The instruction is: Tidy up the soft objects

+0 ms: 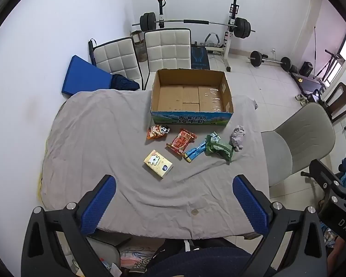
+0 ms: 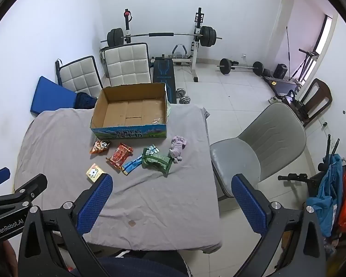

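Evidently nothing is packed yet: I have the grey cloth-covered table (image 1: 92,138) in front of me, and at its far edge the open brown cardboard box with a blue printed front (image 1: 191,117) sits bare inside. Between box and me, a loose row lies on the cloth: the green crinkled foil packet (image 1: 219,147), the red patterned snack bag (image 1: 181,142), the yellow tissue pack with a cartoon print (image 1: 158,163), the orange cartoon snack bag (image 1: 156,132), the long blue wrapper (image 1: 195,152) touching the green packet, and the small crumpled lilac cloth (image 1: 238,137). My left gripper (image 1: 173,205) and right gripper (image 2: 171,204) both hover spread wide with nothing between the pads. I judge this the start: next I must lower one onto the nearest item, likely the tissue pack, closing gently.
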{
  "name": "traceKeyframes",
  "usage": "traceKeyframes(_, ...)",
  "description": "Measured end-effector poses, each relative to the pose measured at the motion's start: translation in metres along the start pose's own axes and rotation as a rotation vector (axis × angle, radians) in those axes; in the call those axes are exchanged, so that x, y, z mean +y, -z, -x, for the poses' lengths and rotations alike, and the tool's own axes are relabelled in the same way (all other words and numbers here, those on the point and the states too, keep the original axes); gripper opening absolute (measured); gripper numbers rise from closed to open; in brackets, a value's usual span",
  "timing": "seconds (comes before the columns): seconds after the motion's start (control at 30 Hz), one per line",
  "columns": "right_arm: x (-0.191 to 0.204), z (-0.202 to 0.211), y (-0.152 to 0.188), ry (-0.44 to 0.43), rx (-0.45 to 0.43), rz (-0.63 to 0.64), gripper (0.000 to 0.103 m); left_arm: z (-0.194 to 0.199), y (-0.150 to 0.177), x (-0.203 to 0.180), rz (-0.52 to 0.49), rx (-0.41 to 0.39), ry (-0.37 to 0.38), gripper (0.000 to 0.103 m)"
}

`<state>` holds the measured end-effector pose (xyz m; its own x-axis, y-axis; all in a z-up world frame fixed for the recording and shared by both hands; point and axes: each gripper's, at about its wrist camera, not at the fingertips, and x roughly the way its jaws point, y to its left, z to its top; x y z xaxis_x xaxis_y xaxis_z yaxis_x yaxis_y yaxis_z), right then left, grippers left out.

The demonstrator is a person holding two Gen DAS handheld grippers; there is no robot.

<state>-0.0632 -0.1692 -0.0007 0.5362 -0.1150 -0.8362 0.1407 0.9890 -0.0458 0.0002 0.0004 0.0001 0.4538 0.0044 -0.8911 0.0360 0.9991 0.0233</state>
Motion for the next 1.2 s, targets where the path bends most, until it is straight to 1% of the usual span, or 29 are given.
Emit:
traceKeyframes(0.17, 0.0, -0.003, 0.001, -0.004, -0.002, -0.004, 0.103, 0.0, -0.001, 0.0, -0.011, 0.006, -0.017, 0.103)
traceKeyframes(0.2, 0.0, -0.003, 0.001, -0.003, -0.004, -0.004, 0.103, 0.0, 0.0, 0.0, -0.005, -0.002, -0.008, 0.103)
traceKeyframes(0.4, -0.002, 0.007, -0.005, 0.0, -0.01, 0.0, 0.103, 0.003, 0.0, -0.003, -0.006, -0.006, -0.009, 0.103)
traceKeyframes(0.43, -0.009, 0.01, -0.007, -0.003, -0.011, -0.001, 0.103, 0.003, -0.004, -0.01, -0.005, -0.004, -0.006, 0.103)
traceKeyframes(0.5, -0.005, 0.007, -0.006, 0.002, -0.012, 0.002, 0.103, 0.004, -0.005, -0.014, -0.005, -0.004, -0.006, 0.103)
traceKeyframes(0.6, -0.007, 0.01, -0.007, 0.002, -0.011, 0.003, 0.103, 0.001, -0.005, -0.008, -0.005, -0.005, 0.0, 0.103)
traceKeyframes(0.8, 0.0, 0.006, -0.005, 0.016, -0.021, 0.006, 0.103, 0.002, -0.007, -0.012, -0.001, -0.008, 0.001, 0.103)
traceKeyframes(0.93, 0.0, 0.004, -0.003, 0.015, -0.023, 0.004, 0.103, 0.001, -0.007, -0.003, 0.004, -0.01, 0.009, 0.103)
traceKeyframes(1.2, 0.001, 0.002, -0.004, 0.017, -0.027, 0.004, 0.103, 0.001, -0.008, -0.003, 0.002, -0.011, 0.009, 0.103)
